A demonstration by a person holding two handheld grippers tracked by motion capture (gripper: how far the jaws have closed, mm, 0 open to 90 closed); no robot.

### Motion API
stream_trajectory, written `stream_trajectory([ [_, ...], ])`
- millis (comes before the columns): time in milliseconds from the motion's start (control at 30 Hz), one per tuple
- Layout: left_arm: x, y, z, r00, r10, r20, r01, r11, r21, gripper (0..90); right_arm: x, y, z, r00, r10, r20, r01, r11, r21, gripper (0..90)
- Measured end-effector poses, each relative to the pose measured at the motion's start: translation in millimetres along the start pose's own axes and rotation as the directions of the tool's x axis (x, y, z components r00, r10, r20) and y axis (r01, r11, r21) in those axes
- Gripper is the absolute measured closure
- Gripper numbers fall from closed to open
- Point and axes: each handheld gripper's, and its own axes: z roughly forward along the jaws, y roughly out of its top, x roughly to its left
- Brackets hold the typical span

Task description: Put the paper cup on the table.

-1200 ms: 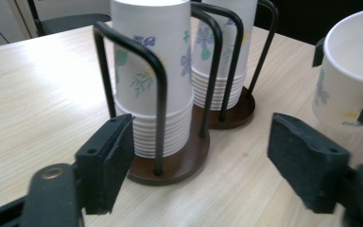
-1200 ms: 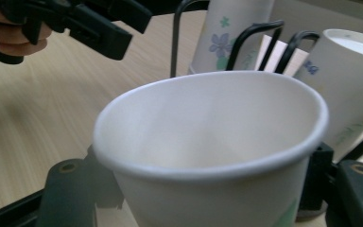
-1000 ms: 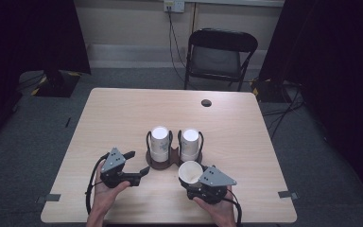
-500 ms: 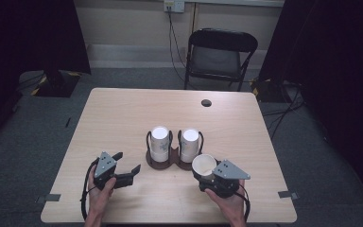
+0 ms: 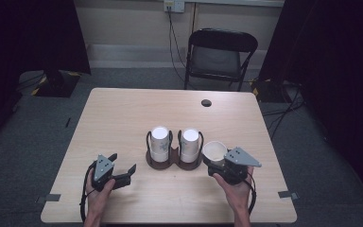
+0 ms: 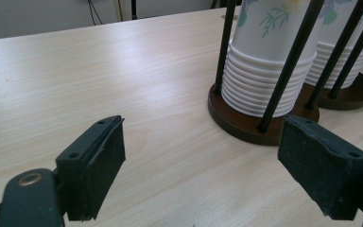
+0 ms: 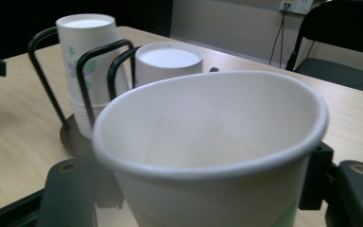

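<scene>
A dark brown holder (image 5: 172,164) stands mid-table with two stacks of upside-down paper cups, a left stack (image 5: 159,141) and a right stack (image 5: 190,141), each inside black wire loops. My right gripper (image 5: 216,164) is shut on a single white paper cup (image 5: 214,150), mouth up, just right of the holder. In the right gripper view that cup (image 7: 208,142) sits between the jaws, with the stacks (image 7: 86,52) behind it. My left gripper (image 5: 122,164) rests low at the front left, open and empty. Its pads (image 6: 101,156) frame bare table, with the holder's base (image 6: 246,128) ahead to the right.
A dark round grommet (image 5: 206,102) sits near the table's far edge. A black folding chair (image 5: 220,56) stands beyond the table. The wooden tabletop (image 5: 123,118) spreads wide to the left and behind the holder. Cables trail from both grippers toward the person's forearms.
My right gripper has carried the cup rightward from in front of the holder to its right side. My left gripper has drifted a little left and sunk toward the table.
</scene>
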Motion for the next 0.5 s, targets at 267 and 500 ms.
stream_trajectory([
  [267,-1.7,-3.8,1.3,0.9998,-0.017,0.004,0.018,0.9996,-0.023,15.7,-14.9,3.7,7.4,0.9993,0.027,0.028,-0.027,0.9996,-0.011,30.1],
  [500,-4.3,-8.6,-1.8,0.9992,-0.037,-0.015,0.036,0.9968,-0.071,16.6,-26.9,2.0,15.3,0.9976,0.048,0.050,-0.048,0.9988,-0.008,30.0],
])
